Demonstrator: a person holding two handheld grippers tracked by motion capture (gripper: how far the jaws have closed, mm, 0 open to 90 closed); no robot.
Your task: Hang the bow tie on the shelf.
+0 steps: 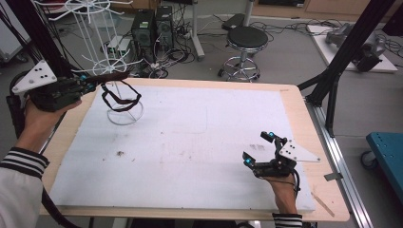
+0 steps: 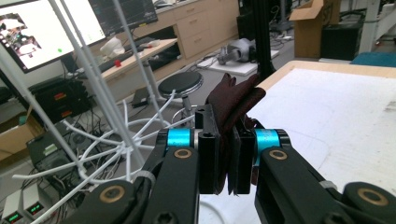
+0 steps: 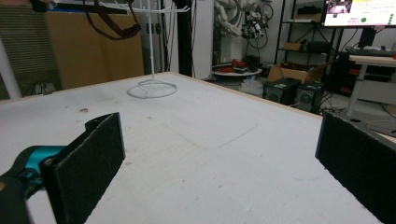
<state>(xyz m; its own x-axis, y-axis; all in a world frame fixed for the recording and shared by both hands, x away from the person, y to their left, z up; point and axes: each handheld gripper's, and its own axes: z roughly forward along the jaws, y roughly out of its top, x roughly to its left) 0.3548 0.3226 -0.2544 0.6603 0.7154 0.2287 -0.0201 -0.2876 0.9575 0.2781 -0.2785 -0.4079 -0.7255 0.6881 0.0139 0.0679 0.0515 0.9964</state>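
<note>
From the high view, my left gripper (image 1: 84, 84) hovered at the far left corner of the tabletop (image 1: 190, 142), fingers pinching a dark strap (image 1: 121, 97) whose loops dangled beside the white wire rack (image 1: 102, 52). The right gripper (image 1: 259, 149) rested low at the near right, fingers spread and holding nothing.

In the left gripper view, the fingers (image 2: 209, 154) were pressed onto a bunched fold of strap (image 2: 236, 105), with the rack's arms (image 2: 112, 149) just to the left. I judged the loops could snag a lower arm, or the fold could slip free.

In the right gripper view, the strap (image 3: 112, 21) hung at the top edge, cut off; which rack arm it neared I could not tell.
</note>
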